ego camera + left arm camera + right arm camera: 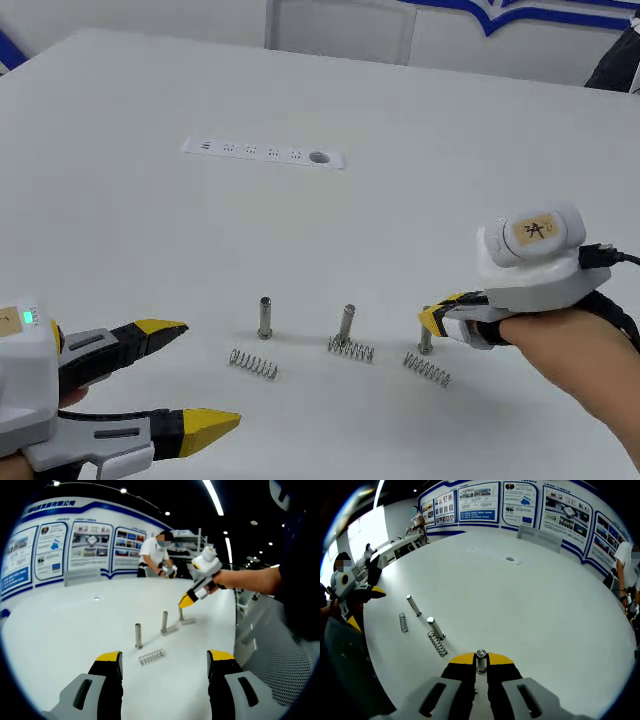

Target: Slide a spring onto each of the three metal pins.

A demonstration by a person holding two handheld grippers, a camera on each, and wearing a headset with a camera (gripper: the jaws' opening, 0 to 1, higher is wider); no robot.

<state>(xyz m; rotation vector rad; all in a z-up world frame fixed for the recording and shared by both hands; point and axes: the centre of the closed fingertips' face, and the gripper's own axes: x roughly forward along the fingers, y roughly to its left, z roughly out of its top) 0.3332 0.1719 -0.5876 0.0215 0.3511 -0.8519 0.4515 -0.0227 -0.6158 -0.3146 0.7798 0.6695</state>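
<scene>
Three metal pins stand upright in a row on the white table (420, 180): the left pin (265, 317), the middle pin (346, 324) and the right pin (426, 341). A spring lies flat in front of each: left spring (253, 363), middle spring (351, 349), right spring (427, 369). My right gripper (434, 320) is shut on the right pin (481, 659), whose top pokes out between the yellow tips. My left gripper (195, 375) hovers open at the near left, short of the left spring (151, 656), with nothing between its fingers.
A white power strip (264, 153) sits flush in the table farther back. In the left gripper view the table's edge runs close on the right, and a person (155, 550) works at another bench far behind. Bare tabletop lies between the pins and the strip.
</scene>
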